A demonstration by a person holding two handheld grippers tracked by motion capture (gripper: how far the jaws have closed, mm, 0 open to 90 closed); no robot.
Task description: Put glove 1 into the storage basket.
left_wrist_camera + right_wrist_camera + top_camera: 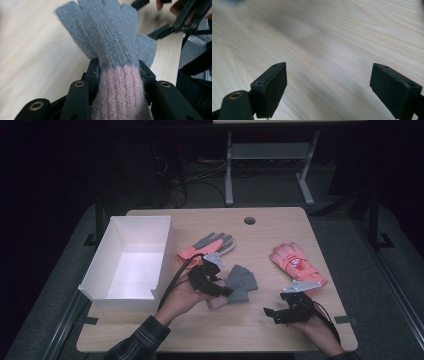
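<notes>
Left hand-held gripper [117,75] clenched on knit glove [110,37] at pink cuff, near worktop [260,325] centre. Glove's long axis running straight out from jaws, grey fingers away. White box [131,255] close by, along left edge. Right hand-held gripper [328,85] released, idle near front edge.

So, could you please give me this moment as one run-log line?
left hand-held gripper: shut on grey knit glove | right hand-held gripper: open above table | white box: holds nothing
</notes>
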